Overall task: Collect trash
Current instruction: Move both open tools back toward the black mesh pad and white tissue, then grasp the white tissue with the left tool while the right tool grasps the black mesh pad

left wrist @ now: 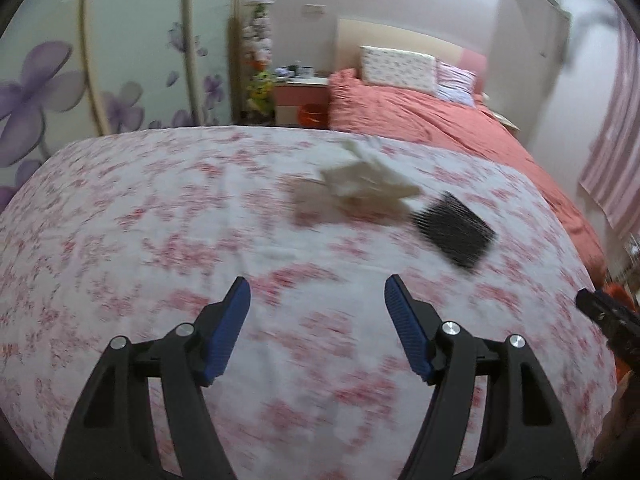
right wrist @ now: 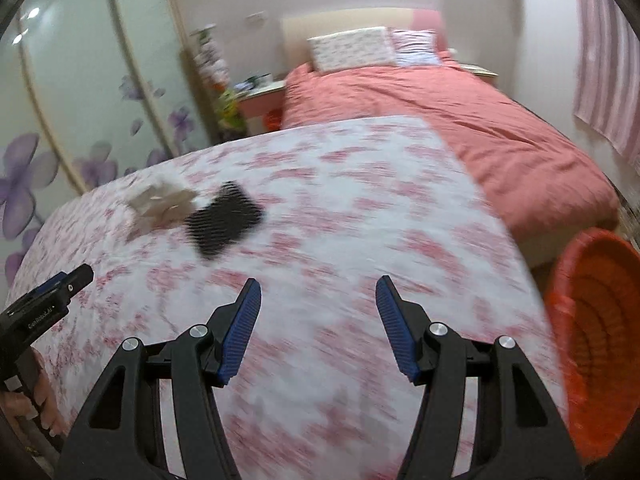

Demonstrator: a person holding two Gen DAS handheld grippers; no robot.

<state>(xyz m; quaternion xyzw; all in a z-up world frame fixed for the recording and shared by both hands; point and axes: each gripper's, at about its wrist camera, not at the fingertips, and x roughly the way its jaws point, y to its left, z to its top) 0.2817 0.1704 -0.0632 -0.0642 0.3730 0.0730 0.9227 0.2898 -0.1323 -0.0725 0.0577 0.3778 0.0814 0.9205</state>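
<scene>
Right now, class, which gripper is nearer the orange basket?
Right. The orange basket sits just beside the right gripper; the left gripper is farther off across the floral sheet.

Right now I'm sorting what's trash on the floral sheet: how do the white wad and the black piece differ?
The white wad is pale, crumpled and irregular, like tissue; the black piece is dark, flat and roughly rectangular with a fine mesh-like texture. In the left view the wad lies further away, the black piece nearer and to the right. Both lie on the floral sheet, side by side, held by neither gripper.
</scene>
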